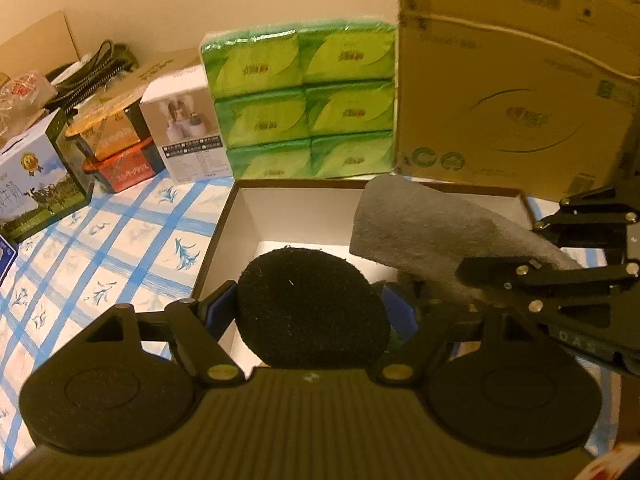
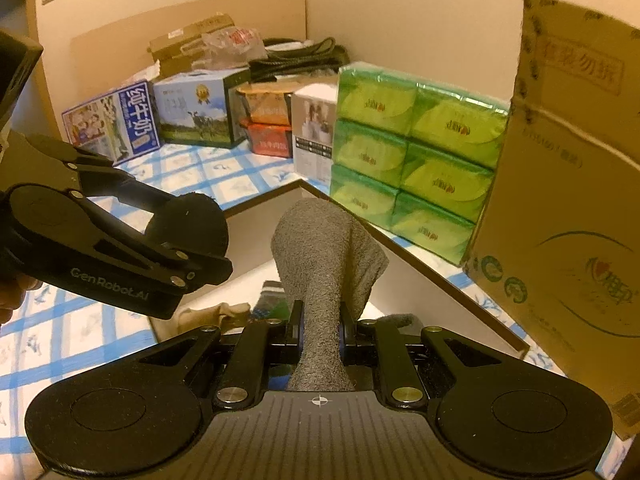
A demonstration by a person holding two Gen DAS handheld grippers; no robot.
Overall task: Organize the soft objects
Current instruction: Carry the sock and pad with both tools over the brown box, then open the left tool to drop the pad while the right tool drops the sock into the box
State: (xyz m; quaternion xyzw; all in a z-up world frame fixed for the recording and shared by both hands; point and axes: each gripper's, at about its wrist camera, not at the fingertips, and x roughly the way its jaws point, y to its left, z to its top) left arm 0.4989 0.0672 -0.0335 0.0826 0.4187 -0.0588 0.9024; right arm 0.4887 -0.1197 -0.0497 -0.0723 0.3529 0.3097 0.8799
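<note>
Hand-held gripper [image 2: 320, 332] — grey (fuzzy) sock [image 2: 326, 248]

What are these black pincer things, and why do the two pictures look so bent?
They are handheld tools, not a robot: a person carries one two-fingered gripper in each hand, and a wide-angle camera rides on each, looking along its fingers. That lens bends the view. In the left camera's picture the left gripper is shut on a black fuzzy pad. In the right camera's picture the right gripper pinches a grey sock. Both hang over an open white-lined box on a blue checked cloth. Behind stand green tissue packs and a big cardboard carton.
</note>
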